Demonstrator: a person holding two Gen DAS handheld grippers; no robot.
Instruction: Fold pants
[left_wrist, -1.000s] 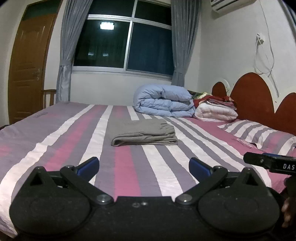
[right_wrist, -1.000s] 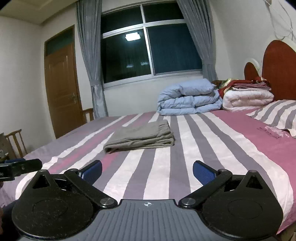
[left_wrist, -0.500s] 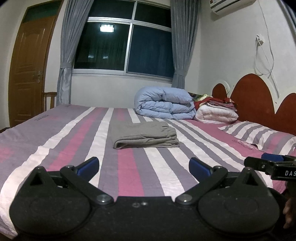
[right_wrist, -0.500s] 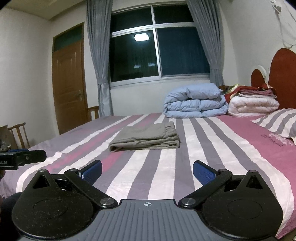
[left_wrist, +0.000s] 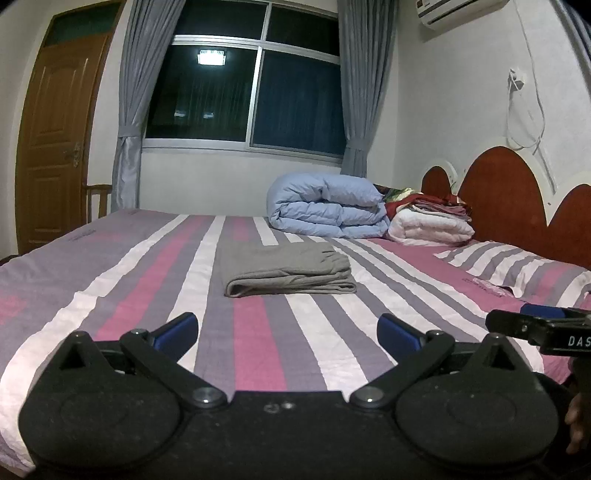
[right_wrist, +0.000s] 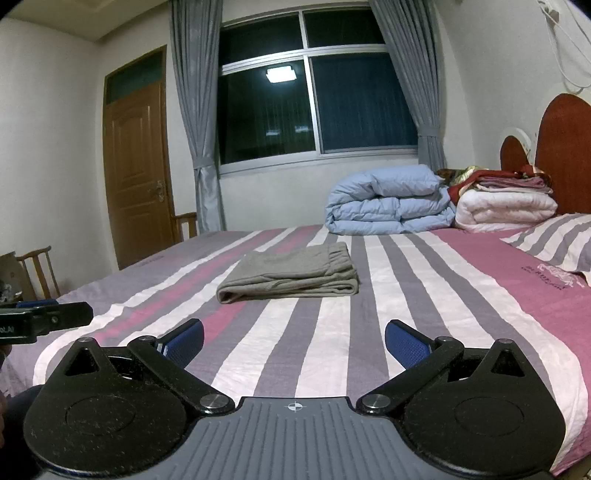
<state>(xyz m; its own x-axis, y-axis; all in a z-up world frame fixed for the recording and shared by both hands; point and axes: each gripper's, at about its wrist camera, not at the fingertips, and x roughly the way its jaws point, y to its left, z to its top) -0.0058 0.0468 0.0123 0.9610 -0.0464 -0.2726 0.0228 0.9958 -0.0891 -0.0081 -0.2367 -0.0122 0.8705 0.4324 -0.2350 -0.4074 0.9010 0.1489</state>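
The grey pants (left_wrist: 288, 270) lie folded into a flat rectangle in the middle of the striped bed (left_wrist: 147, 280); they also show in the right wrist view (right_wrist: 291, 274). My left gripper (left_wrist: 287, 328) is open and empty, held above the near edge of the bed, well short of the pants. My right gripper (right_wrist: 294, 336) is open and empty too, at the same distance. Each gripper's tip shows at the edge of the other's view.
A folded light-blue duvet (left_wrist: 327, 210) and a white blanket stack (left_wrist: 432, 223) sit at the far side of the bed by the red headboard (left_wrist: 502, 199). A striped pillow (left_wrist: 517, 264) lies at right. A door (right_wrist: 138, 173) and wooden chairs (right_wrist: 37, 271) stand at left.
Both grippers have drawn back and sunk lower; the bed and the pants look flatter and farther. The pants have not moved. Both jaws stay open.
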